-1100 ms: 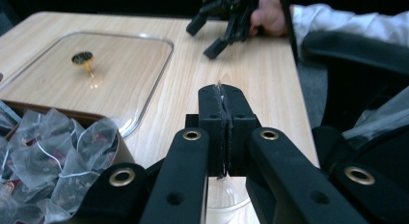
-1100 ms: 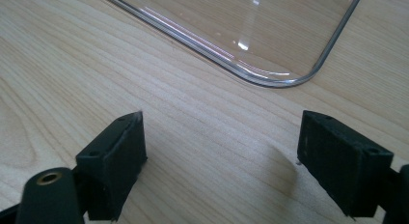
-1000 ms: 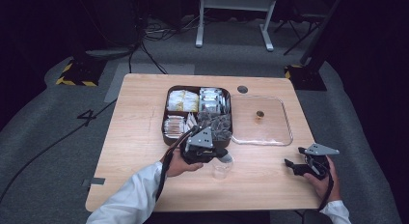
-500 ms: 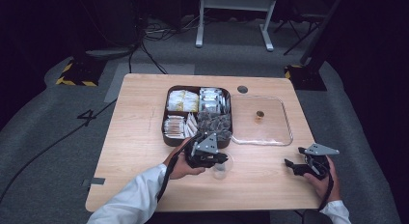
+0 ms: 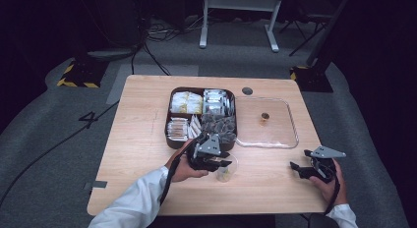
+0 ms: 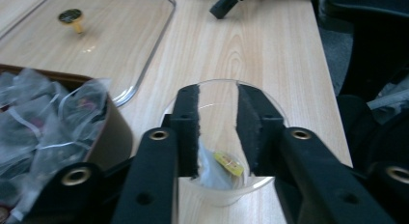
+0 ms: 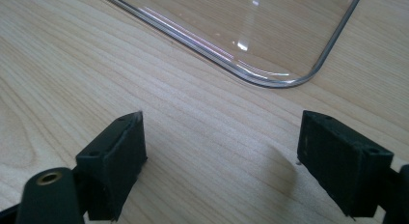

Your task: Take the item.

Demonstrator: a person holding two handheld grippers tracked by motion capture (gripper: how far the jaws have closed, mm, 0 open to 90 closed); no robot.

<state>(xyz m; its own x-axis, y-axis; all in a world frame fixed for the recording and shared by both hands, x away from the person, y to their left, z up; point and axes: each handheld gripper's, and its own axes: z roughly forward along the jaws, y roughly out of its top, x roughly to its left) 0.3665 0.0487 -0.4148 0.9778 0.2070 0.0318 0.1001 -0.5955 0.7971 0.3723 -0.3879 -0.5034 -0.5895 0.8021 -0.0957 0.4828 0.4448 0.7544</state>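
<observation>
From up high, the left gripper (image 5: 212,158) sits right over a clear plastic cup (image 5: 225,169) just in front of the brown compartment tray (image 5: 168,124), while the right gripper (image 5: 314,168) rests well off to the side near the glass lid (image 5: 291,121). Its own view has the jaws a little apart, having just been opening, with nothing pinched and a tea bag (image 6: 219,168) lying in the cup (image 6: 226,185) below. The right gripper view shows its jaws spread wide over bare table (image 7: 202,137), empty, with the lid's corner (image 7: 270,50) just ahead.

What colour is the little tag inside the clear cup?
Yellow. The tag lies in the clear cup, best seen in the left gripper view.
</observation>
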